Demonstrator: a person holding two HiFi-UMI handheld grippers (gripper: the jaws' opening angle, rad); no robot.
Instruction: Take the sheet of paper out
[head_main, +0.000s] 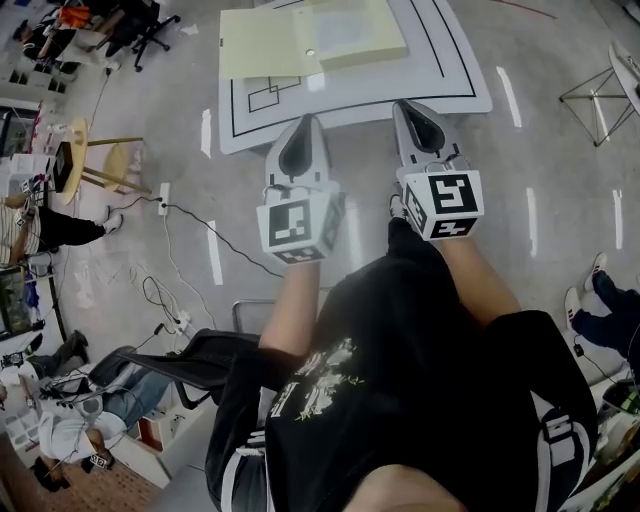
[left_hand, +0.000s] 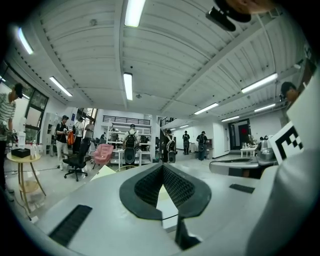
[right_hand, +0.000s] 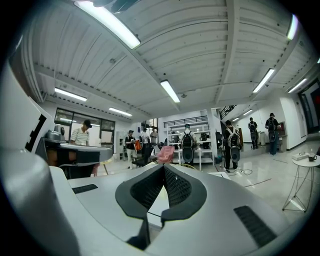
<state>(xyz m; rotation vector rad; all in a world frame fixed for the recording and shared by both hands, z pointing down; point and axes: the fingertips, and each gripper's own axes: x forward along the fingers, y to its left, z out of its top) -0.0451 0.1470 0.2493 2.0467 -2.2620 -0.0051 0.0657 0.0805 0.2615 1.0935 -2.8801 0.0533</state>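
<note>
Left arm: the forearm (head_main: 292, 310) reached forward from the body. It carried the left gripper (head_main: 306, 125) level, with its marker cube (head_main: 298, 228) nearest the camera.
Right arm: the forearm (head_main: 478, 280) reached forward beside the left one. It carried the right gripper (head_main: 410, 108) level, and its marker cube (head_main: 447, 203) faced up.
Spacing: the 2 grippers ran side by side, apart from each other, both aimed at the white mat (head_main: 400, 80) on the floor.
Left jaws: the tips met in the left gripper view (left_hand: 162, 166), with nothing gripped. Only a narrow V stayed open behind the tips.
Right jaws: the tips were closed together (right_hand: 163, 167) and empty.
Task item: the sheet of paper (head_main: 350, 30) lay as a paler rectangle on the right half of a pale yellow folder (head_main: 262, 45). The folder rested flat on the mat.
Item relative to grippers: the sheet lay ahead of both tips and well below them, touched by neither. In the head view it sat between the 2 lines of aim, nearer the right one.
Head view only: the mat's black border lines, the whole folder and the cable on the floor.
Gripper views only: ceiling light strips, shelving, a pink chair (left_hand: 102, 152) and standing people across the room.
Cross-view: each gripper view caught the other gripper at its inner edge. The sheet itself could not be made out in either one.
</note>
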